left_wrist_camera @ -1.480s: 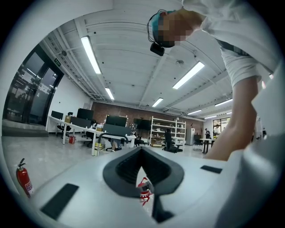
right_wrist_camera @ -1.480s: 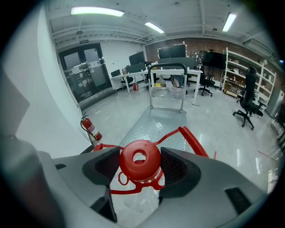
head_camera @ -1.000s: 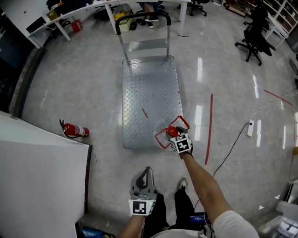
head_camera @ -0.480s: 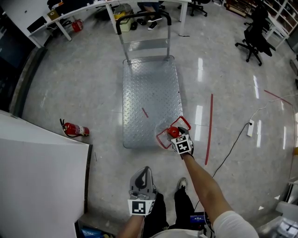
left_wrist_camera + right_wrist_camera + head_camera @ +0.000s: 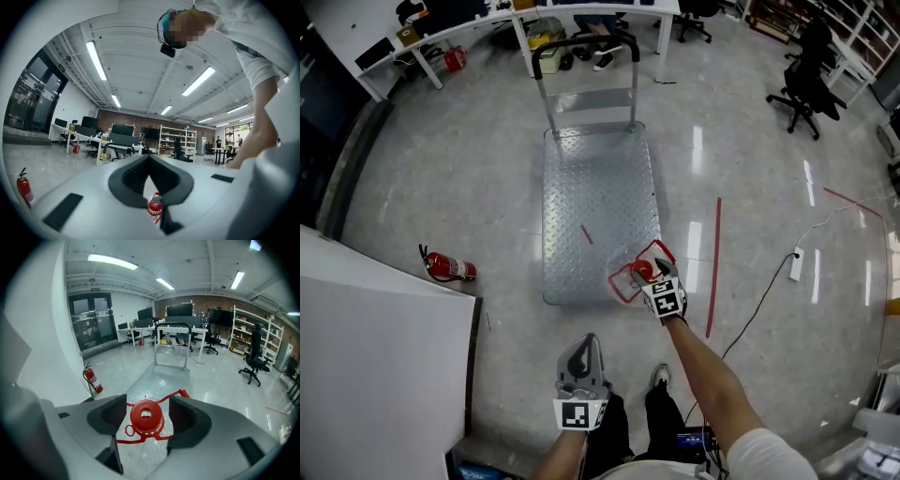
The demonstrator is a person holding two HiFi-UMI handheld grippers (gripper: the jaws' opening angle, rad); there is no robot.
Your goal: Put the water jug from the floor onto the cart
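Clear plastic water jug with a red cap and a red wire handle [image 5: 639,272] sits right at the tips of the right gripper [image 5: 658,277] in the head view, over the near right corner of the grey diamond-plate steel cart [image 5: 595,197]. Whether its base rests on the deck or hangs above it I cannot tell from here. The left gripper [image 5: 584,345] hangs well behind those fingers, close to the person's legs, and a red fire extinguisher [image 5: 445,266] lies far off to their left on the floor. In the left gripper view the fingers [image 5: 126,180] meet at the tips with nothing held, and the jug [image 5: 154,206] shows only as a red cap through the slit beyond them. In the right gripper view the fingers [image 5: 187,418] stand one on each side of the jug [image 5: 146,417], clamped on its neck just under the cap, with the cart [image 5: 161,378] stretching ahead. That hold is on a narrow neck alone, so a heavy jug could slide down through the fingers or swing and twist out. Set down this near the corner, its base might overhang the edge and topple back to the floor, and a knock could push the cart away. The idle left fingers give no support underneath.
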